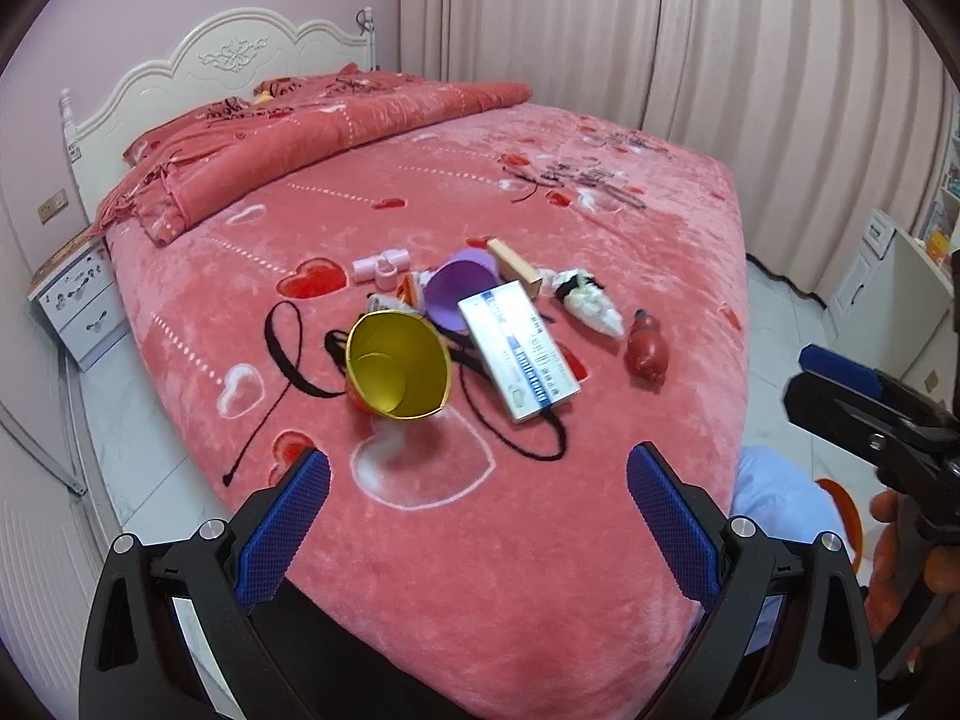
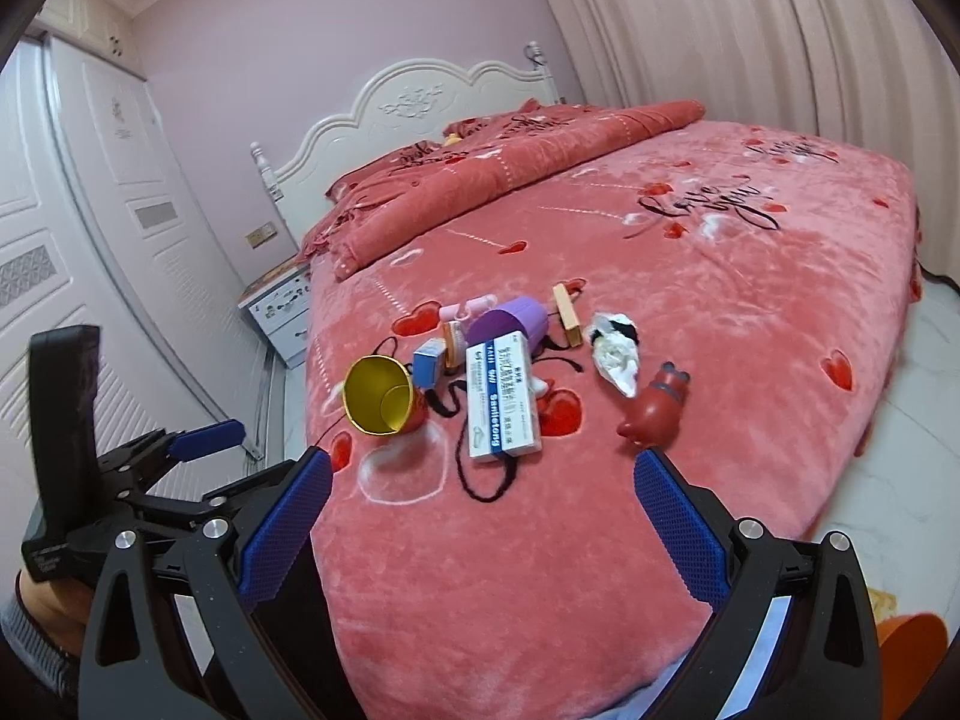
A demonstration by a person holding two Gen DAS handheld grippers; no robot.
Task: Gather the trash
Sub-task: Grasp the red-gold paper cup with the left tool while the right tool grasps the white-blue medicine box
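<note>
A pile of trash lies on the pink bed (image 1: 540,540): a gold-lined paper cup (image 1: 397,366) on its side, a purple cup (image 1: 459,294), a white and blue box (image 1: 519,351), a crumpled tissue (image 1: 591,303), a small red bear figure (image 1: 647,348), a wooden block (image 1: 513,267) and a pink plastic piece (image 1: 381,267). The right wrist view shows the same gold cup (image 2: 381,396), box (image 2: 501,399), tissue (image 2: 615,351) and bear (image 2: 657,402). My left gripper (image 1: 477,516) is open, short of the pile. My right gripper (image 2: 480,522) is open too, near the bed's foot.
A folded red quilt (image 1: 312,138) lies by the white headboard (image 1: 228,60). A nightstand (image 1: 78,300) stands left of the bed. Curtains (image 1: 660,30) hang behind. An orange bin (image 2: 912,636) sits on the floor at the bed's foot. White cupboards (image 1: 888,276) stand at right.
</note>
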